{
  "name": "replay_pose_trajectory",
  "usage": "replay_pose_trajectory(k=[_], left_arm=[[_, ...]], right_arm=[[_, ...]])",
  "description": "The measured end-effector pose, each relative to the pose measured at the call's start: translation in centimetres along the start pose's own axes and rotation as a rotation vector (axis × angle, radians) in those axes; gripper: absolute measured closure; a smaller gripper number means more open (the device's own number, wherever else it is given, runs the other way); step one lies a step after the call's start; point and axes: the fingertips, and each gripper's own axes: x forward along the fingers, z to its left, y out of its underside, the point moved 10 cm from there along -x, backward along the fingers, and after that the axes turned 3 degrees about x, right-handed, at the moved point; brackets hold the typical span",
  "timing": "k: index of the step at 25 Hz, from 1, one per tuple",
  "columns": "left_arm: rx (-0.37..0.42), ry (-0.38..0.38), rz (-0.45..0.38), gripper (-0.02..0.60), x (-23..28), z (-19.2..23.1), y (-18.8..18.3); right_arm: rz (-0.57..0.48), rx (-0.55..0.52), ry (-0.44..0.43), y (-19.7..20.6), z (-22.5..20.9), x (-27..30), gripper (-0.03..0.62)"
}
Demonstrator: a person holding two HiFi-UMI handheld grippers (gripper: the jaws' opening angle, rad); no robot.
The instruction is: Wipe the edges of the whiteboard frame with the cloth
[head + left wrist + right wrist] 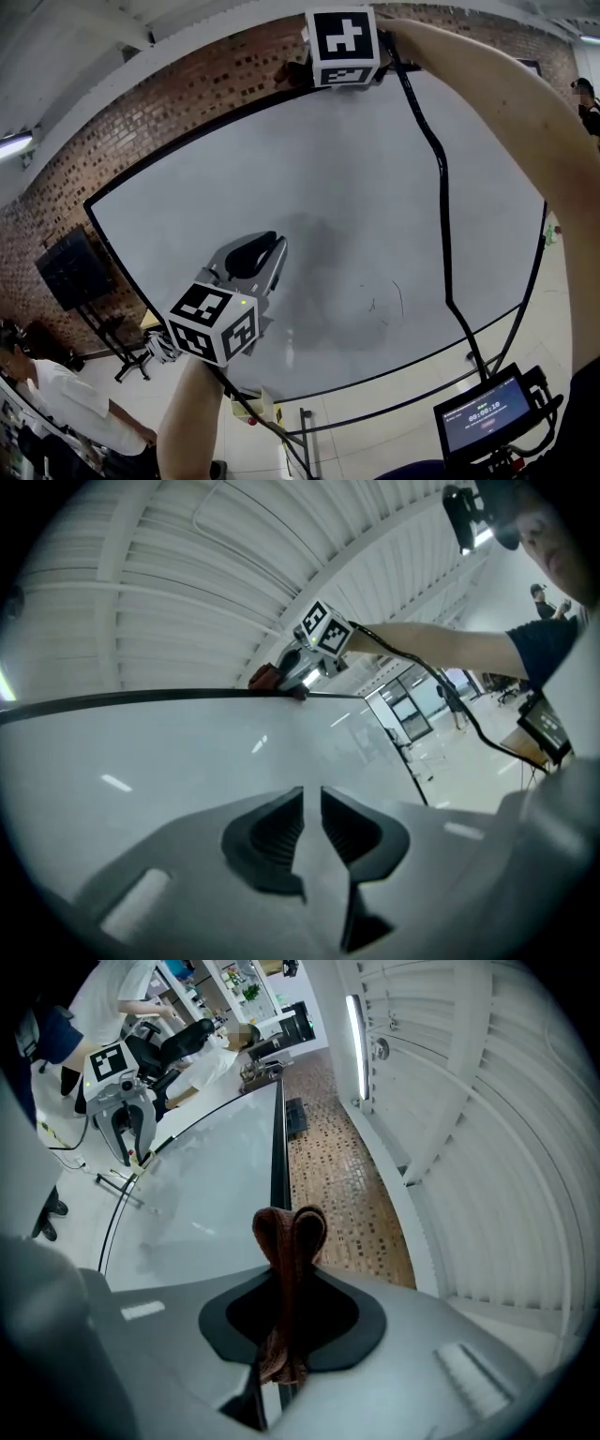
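My left gripper (270,251) and right gripper (292,679) are pale grey shells with black ribbed pads (272,836), each topped by a white cube (214,322) of black square markers, with a black cable (441,187) and my dark navy short sleeve (539,644).

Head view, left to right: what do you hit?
person in white shirt → left gripper → right gripper → screen

Brick wall (187,103) at top; lit screen (485,417) lower right.
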Motion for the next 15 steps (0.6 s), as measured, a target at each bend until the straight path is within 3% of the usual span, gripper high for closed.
replay_pose_trajectory(k=[8, 15], left_arm=[[0.016, 0.08, -0.062, 0.52, 2.5, 1.2, -1.8], [0.001, 0.143, -0.077, 0.521, 4.5, 0.5, -1.0]], right_arm=[[0.077, 0.063, 0.044, 3.6, -1.6, -0.3, 0.537], [0.127, 0.077, 0.051, 5.3, -1.8, -0.5, 0.537]])
